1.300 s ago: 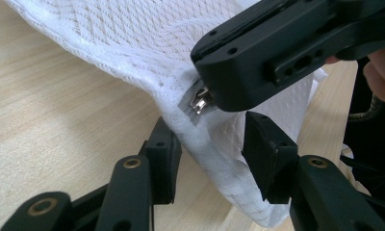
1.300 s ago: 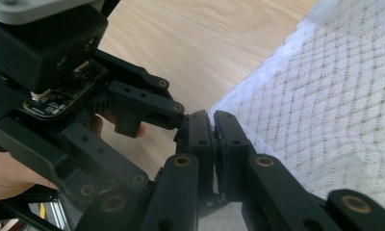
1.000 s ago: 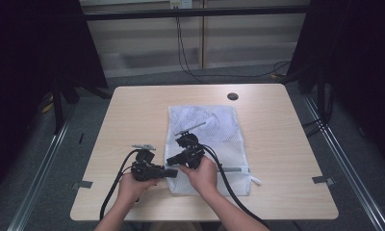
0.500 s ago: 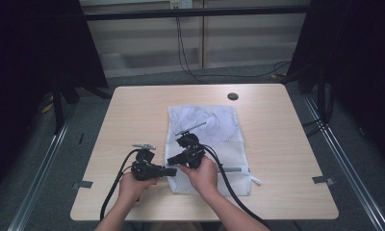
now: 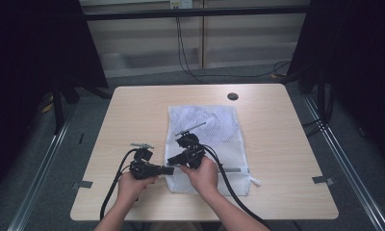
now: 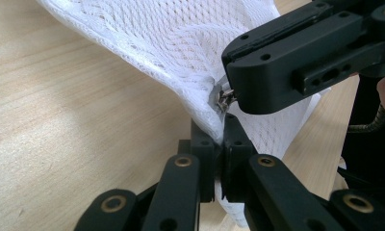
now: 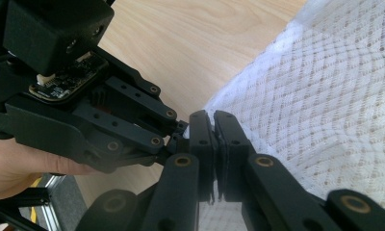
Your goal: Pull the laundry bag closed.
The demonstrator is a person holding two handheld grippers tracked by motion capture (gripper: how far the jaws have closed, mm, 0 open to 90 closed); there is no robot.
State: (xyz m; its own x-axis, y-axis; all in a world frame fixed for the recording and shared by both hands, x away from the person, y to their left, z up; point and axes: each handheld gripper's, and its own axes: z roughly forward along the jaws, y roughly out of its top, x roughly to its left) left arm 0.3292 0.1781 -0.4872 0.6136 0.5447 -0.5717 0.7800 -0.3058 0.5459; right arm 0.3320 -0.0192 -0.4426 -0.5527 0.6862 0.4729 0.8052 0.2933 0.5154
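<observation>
1. White mesh laundry bag (image 5: pixel 205 144) lies flat on the pale wooden counter (image 5: pixel 287 144), its long axis running away from the person, with the zipped short edge along the near end
2. Both hand-held grippers meet at the bag's near left corner: the left hand-held gripper (image 5: pixel 170 170) comes in from the left, pointing right, and the right hand-held gripper (image 5: pixel 172 160) sits just beyond it over the cloth, pointing left, so their tips are almost touching
3. From the left gripper view, the left hand-held gripper (image 6: pixel 218 144) has just been closing and now pinches the mesh edge, with a fold of netting caught between its pads
4. Right beside that pinch, the right hand-held gripper (image 6: pixel 238 98) stands clamped on the small metal zipper pull (image 6: pixel 224 99); in the right gripper view its jaws are drawn together at the corner of the mesh (image 7: pixel 301 110)
5. My reading: the zip track runs rightward along the near edge, away from both tips, so the coming move is the right hand drawing the pull that way while the left anchors the corner; the right hand is the nearer to that path
6. No brand, label or readable writing shows on the bag or the counter; a dark round cable hole (image 5: pixel 233 96) sits at the far side
</observation>
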